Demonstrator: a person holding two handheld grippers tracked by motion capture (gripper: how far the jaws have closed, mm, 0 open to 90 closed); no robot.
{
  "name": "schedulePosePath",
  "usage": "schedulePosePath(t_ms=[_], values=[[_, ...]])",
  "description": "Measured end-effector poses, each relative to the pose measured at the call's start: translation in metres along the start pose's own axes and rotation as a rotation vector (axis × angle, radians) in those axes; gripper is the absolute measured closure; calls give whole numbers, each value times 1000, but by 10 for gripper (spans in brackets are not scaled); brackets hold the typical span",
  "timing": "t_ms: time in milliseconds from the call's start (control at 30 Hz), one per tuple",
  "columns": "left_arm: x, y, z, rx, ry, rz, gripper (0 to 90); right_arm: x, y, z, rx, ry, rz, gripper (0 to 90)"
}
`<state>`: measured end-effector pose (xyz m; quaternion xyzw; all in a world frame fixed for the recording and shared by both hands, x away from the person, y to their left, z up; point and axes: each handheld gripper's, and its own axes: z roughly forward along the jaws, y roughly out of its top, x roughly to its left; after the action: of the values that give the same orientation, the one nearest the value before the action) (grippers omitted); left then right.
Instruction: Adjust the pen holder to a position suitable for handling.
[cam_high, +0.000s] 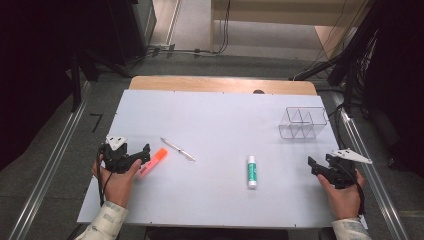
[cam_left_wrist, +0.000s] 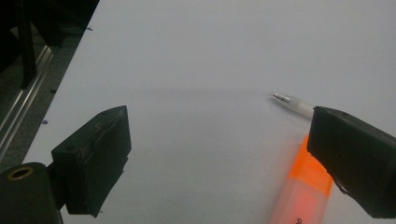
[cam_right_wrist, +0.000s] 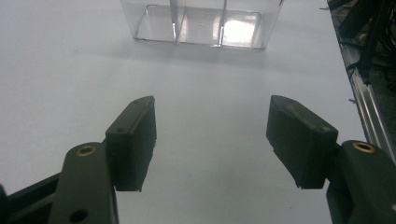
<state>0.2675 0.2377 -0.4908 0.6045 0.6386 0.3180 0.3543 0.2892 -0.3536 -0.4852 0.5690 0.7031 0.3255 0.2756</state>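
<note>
Orange highlighter (cam_high: 154, 161): lies flat near the left edge of the white table (cam_high: 220, 120), long axis diagonal, orange cap end pointing away from the person and rightward. Left gripper (cam_left_wrist: 219, 154): jaws wide apart, nothing clamped; one jaw hangs over the highlighter's cap. Pen (cam_high: 178, 149): just beyond, diagonal. Glue stick (cam_high: 252, 171): centre-right, lengthwise front to back. Right gripper (cam_right_wrist: 211, 140): jaws wide, empty, facing clear divided box (cam_right_wrist: 201, 21).

Orange highlighter (cam_left_wrist: 306, 186) partly behind jaw, cut off below
</note>
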Motion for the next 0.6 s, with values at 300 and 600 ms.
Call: schedulePosePath(t_ms=[300, 600], values=[[-8, 1, -1, -12, -8, 11, 154, -3, 2, 1, -2, -4, 8, 332], [-62, 9, 11, -11, -64, 90, 294, -11, 9, 8, -11, -39, 20, 350]])
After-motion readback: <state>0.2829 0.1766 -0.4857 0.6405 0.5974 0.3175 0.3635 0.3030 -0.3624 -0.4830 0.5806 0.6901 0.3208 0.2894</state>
